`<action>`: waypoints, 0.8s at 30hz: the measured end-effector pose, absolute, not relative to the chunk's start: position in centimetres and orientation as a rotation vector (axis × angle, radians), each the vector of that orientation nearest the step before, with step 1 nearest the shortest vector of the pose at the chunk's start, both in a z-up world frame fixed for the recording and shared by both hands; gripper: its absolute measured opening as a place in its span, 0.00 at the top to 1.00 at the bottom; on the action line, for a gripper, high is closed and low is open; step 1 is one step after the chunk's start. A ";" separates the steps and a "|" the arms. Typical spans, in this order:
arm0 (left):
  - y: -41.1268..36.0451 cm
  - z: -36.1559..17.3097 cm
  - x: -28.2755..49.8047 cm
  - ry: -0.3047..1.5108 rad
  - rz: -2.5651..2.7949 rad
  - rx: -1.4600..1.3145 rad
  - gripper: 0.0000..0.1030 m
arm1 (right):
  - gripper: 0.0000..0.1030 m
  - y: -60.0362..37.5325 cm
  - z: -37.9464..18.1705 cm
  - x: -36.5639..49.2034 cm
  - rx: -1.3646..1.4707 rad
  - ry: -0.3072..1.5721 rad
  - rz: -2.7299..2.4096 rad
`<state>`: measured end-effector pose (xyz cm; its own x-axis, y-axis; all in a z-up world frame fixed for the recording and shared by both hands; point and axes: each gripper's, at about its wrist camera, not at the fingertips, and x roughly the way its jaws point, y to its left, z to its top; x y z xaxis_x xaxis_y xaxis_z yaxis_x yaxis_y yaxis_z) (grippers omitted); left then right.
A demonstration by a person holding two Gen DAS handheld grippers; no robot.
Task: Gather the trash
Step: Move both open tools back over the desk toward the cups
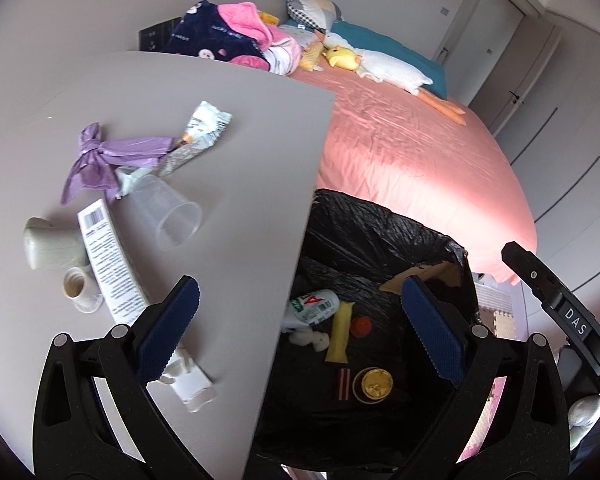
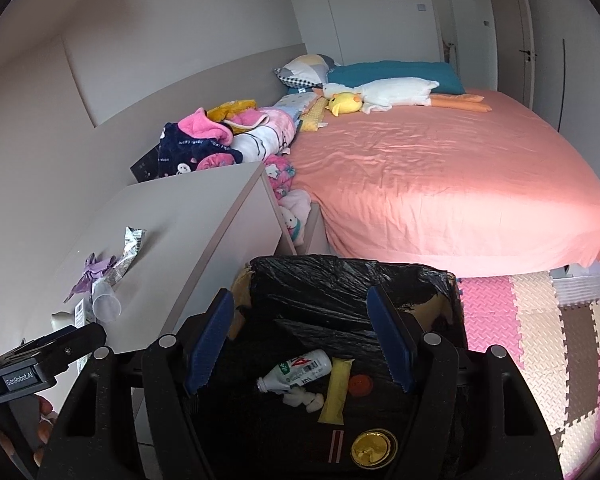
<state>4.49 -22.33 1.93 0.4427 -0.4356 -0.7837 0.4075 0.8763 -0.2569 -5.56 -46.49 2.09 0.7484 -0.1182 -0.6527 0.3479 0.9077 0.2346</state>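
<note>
A black-lined trash bin [image 1: 380,232] [image 2: 340,280] stands beside a grey bedside table [image 1: 180,92] [image 2: 188,208]. In it lie a small plastic bottle [image 1: 316,306] [image 2: 300,370], a yellow packet [image 1: 340,332] [image 2: 336,390], a red cap [image 2: 361,384] and a gold lid [image 1: 376,385] [image 2: 374,449]. On the table lie a clear plastic cup [image 1: 168,216] [image 2: 106,304], a purple wrapper [image 1: 112,156], a silver wrapper [image 1: 204,128], a white tube [image 1: 112,264] and a white bottle [image 1: 50,248]. My left gripper [image 1: 296,320] is open and empty over the table's edge. My right gripper [image 2: 300,344] is open and empty above the bin.
A bed with a pink sheet [image 2: 440,168] lies behind the bin, with plush toys [image 2: 380,94], pillows and piled blankets [image 2: 220,136] on it. Foam floor mats [image 2: 540,320] lie to the right. Wardrobe doors [image 1: 540,80] line the far wall.
</note>
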 end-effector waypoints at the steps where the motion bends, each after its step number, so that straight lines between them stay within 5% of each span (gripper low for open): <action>1: -22.0 2.0 4.5 0.980 -0.517 -0.035 0.05 | 0.32 -46.2 2.0 -5.4 0.352 0.683 -0.253; 24: -13.5 0.8 4.8 0.967 -0.329 -0.034 0.05 | 0.29 -38.8 1.2 -1.6 0.256 0.723 -0.083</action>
<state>4.77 -13.50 0.81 0.5219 -0.2898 -0.8023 0.2599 0.9498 -0.1740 -1.64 -38.78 1.18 0.7480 0.0134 -0.6636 0.1627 0.9656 0.2030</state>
